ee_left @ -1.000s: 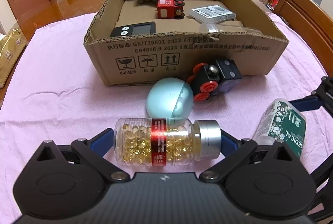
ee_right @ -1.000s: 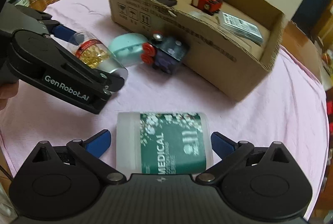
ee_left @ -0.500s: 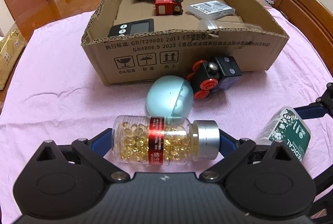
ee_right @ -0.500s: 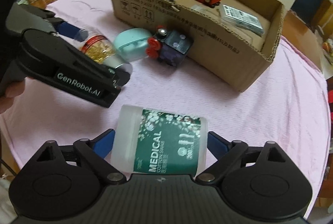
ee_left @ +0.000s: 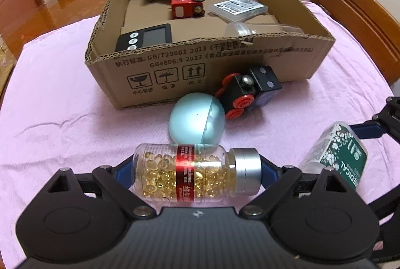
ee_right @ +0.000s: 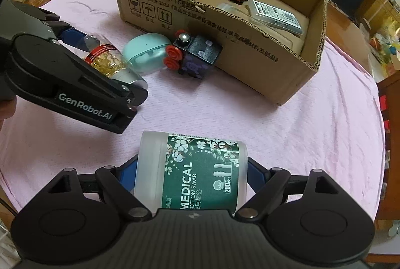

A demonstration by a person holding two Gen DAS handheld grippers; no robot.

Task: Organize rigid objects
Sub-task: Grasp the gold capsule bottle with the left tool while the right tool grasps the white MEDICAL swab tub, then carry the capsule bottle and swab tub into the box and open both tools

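Left gripper [ee_left: 197,169] closing, capsule bottle [ee_left: 190,175] lying crosswise between its fingers, pads touching both ends; right gripper [ee_right: 191,170] closing likewise on cotton swab jar [ee_right: 192,169].

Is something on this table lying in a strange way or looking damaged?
The black toy train lies tipped on its side against the cardboard box, its red wheels off the cloth. The box's front rim is torn and ragged near the middle. Nothing looks spilled.
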